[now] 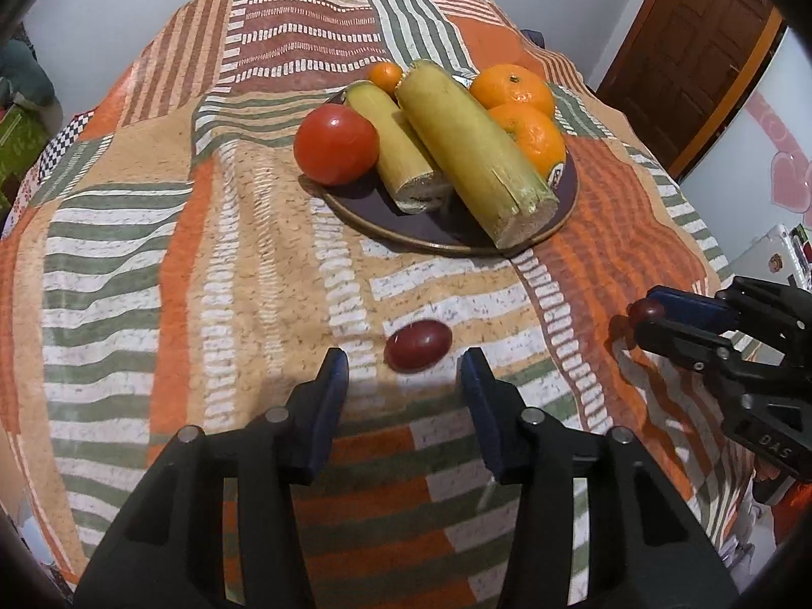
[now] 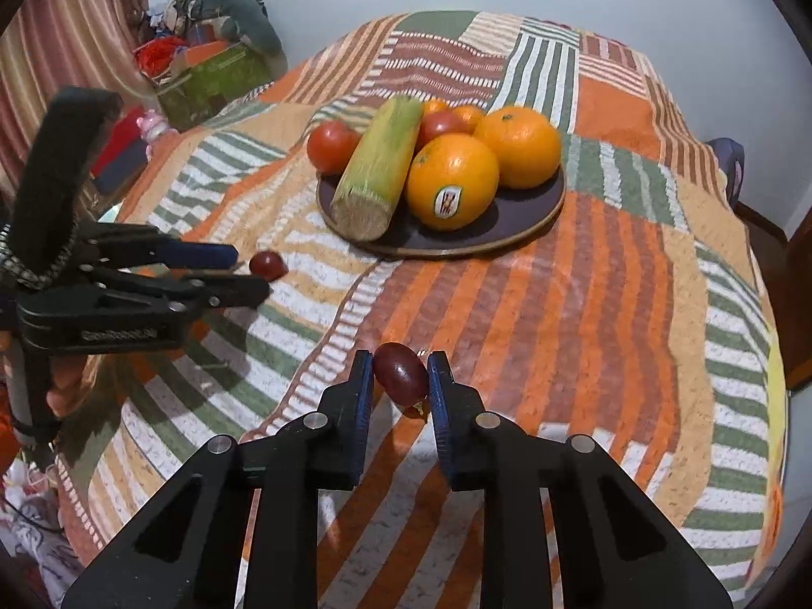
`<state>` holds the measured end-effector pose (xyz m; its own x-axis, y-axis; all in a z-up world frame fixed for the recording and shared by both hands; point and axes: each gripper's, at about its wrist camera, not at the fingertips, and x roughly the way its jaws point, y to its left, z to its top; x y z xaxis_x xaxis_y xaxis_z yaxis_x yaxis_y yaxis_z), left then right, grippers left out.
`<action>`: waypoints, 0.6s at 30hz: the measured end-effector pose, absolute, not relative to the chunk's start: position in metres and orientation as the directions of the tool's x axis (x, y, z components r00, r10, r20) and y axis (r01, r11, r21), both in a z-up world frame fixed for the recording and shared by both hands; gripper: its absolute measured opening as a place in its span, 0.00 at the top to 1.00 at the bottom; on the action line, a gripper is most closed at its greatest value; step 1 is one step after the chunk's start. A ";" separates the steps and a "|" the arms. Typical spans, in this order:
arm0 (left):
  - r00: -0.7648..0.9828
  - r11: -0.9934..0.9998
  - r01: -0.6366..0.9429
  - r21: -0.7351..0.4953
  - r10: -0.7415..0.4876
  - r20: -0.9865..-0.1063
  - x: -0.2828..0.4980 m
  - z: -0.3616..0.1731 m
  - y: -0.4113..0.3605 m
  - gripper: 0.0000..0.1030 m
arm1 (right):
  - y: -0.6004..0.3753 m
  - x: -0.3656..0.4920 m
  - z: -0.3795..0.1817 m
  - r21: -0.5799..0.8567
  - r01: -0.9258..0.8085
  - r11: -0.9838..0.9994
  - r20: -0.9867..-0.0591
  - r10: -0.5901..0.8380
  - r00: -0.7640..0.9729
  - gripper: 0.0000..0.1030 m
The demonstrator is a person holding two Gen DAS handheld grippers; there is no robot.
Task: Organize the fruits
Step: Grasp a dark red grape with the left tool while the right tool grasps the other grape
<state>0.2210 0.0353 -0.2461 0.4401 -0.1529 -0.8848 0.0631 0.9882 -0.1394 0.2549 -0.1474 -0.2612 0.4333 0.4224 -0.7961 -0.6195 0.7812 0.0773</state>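
The grape (image 1: 417,344) in front of the left gripper (image 1: 403,368) lies loose on the patterned tablecloth (image 1: 152,279), toward its near edge and well short of the plate (image 1: 568,203); round and smooth, it could roll off if one finger nudges it first. That gripper is spread wide, touching nothing. The right gripper (image 2: 398,373), nearly closed, pinches a second grape (image 2: 401,373) above the cloth's near edge; too hard a squeeze could burst it, too light could drop it.
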 end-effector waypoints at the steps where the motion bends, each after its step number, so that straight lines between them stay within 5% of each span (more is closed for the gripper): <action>1: 0.439 0.988 0.061 -0.143 -0.155 -0.885 0.224 -0.247 0.035 0.55 | -0.148 0.257 -0.260 0.079 -0.618 0.782 -0.794 0.424 0.435 0.81; 9: 0.436 0.987 0.083 -0.138 -0.160 -0.885 0.230 -0.250 0.029 0.73 | -0.152 0.267 -0.259 0.091 -0.608 0.789 -0.788 0.430 0.441 0.81; 18: 0.452 0.987 0.127 -0.096 -0.144 -0.881 0.228 -0.241 0.023 0.74 | -0.155 0.274 -0.249 0.102 -0.595 0.797 -0.769 0.443 0.460 0.81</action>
<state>0.2284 0.0234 -0.2409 0.4516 -0.1439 -0.8805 0.1266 0.9873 -0.0964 0.2743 -0.1547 -0.2490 0.4603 0.4430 -0.7693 -0.5955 0.7968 0.1025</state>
